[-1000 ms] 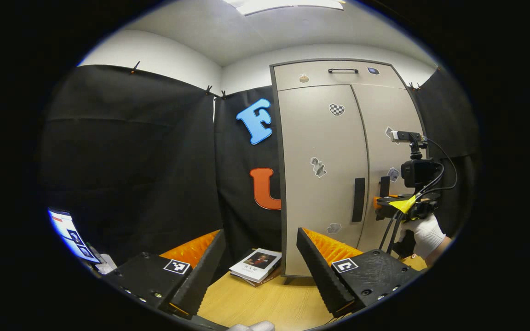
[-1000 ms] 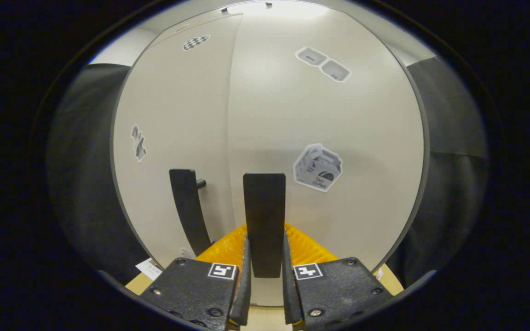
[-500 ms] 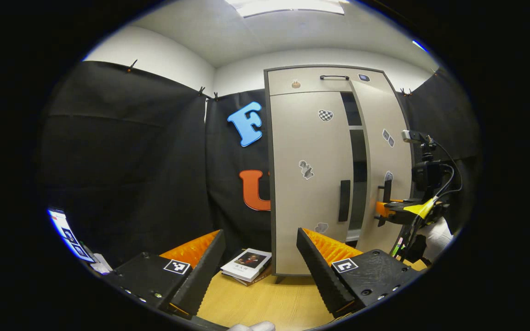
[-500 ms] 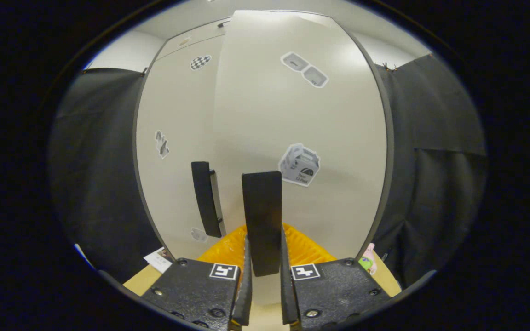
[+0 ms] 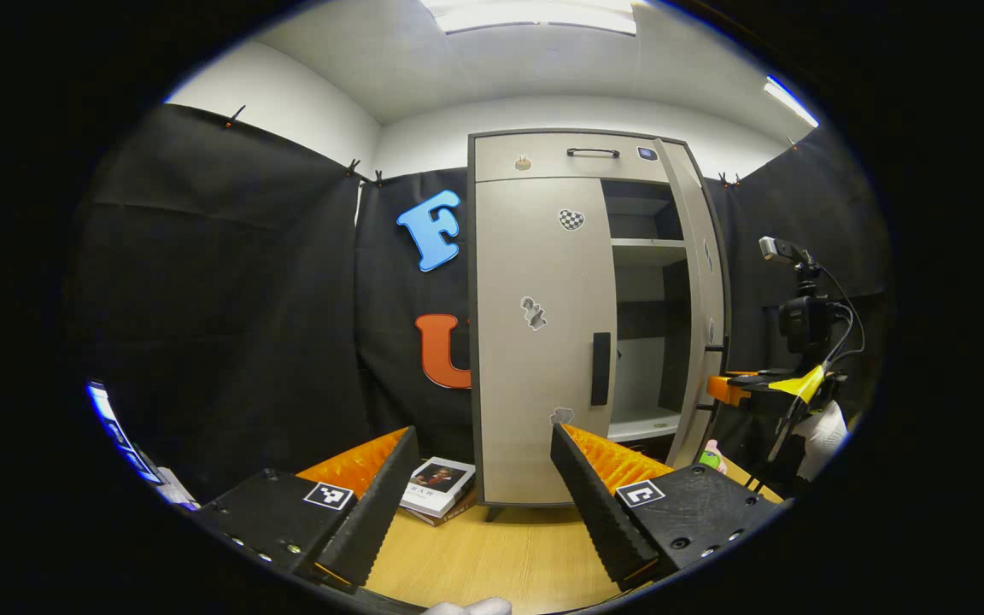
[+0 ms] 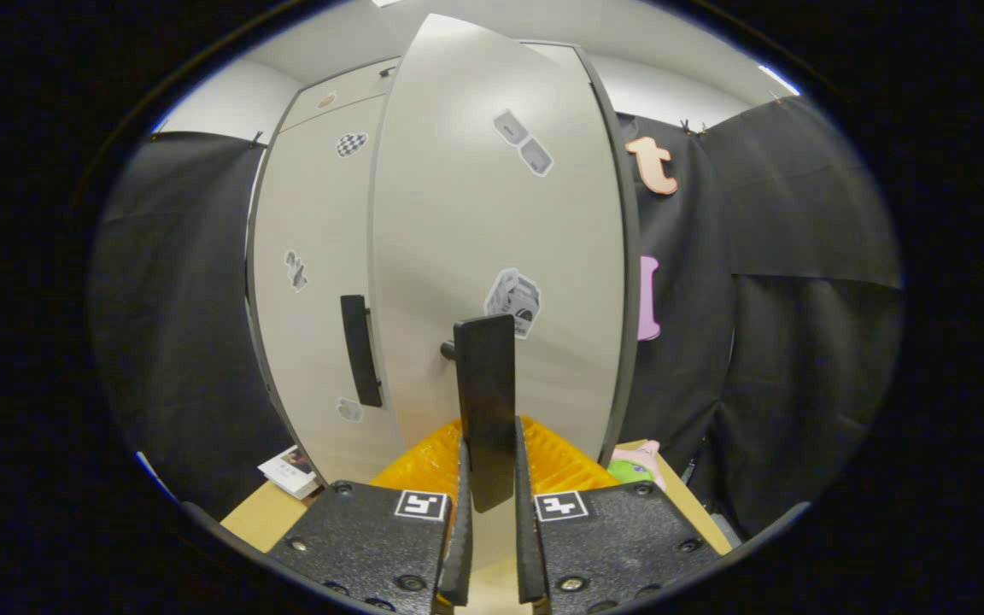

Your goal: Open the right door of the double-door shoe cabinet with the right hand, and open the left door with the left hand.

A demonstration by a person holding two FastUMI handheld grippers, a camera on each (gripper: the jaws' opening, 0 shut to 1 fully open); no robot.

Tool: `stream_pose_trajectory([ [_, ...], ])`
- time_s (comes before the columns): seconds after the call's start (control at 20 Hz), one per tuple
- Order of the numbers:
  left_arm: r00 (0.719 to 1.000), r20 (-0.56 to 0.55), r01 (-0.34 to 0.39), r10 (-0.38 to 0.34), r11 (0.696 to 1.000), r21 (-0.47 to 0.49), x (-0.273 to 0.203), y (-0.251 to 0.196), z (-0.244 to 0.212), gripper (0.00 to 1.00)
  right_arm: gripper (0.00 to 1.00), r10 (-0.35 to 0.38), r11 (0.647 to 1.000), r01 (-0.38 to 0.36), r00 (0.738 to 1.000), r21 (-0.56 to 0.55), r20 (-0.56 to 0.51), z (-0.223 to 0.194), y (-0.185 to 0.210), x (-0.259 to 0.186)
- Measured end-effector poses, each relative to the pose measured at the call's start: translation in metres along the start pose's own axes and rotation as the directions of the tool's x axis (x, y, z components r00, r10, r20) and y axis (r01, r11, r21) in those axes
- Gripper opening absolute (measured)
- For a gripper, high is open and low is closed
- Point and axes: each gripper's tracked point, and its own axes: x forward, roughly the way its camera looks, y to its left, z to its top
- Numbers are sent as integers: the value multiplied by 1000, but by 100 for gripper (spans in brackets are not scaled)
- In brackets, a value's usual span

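Showing ahead of the jaws: one shoe cabinet (image 5: 535,342), two doors, two black door handles, one book (image 5: 434,483), one green toy (image 6: 633,465).

- Right door (image 5: 695,282) swung from closed to well open; shelves (image 5: 646,243) now exposed.
- Right gripper (image 6: 489,512), clamped on door handle (image 6: 485,401), pulled back with it.

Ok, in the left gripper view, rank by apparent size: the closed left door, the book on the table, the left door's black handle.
1. Left door, largest by far.
2. Book; it lies nearer the camera, so its true size against the handle is unsure.
3. Left door handle, smallest.
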Motion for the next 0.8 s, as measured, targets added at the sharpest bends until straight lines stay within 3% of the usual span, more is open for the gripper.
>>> stream_pose_trajectory([
  [0.45, 993, 2, 114, -114, 993, -17, 17, -49, 1, 96, 15, -24, 1000, 24, 1000, 10, 4, -2, -48, -30],
  [0.6, 991, 4, 131, -131, 991, -13, 16, -66, -1, 96, 12, -64, 998, 64, 998, 17, 14, -2, -75, -36],
  [0.8, 989, -11, 144, -144, 989, -13, 17, -92, -2, 96, 5, -65, 998, 65, 998, -15, 14, -1, -107, -40],
])
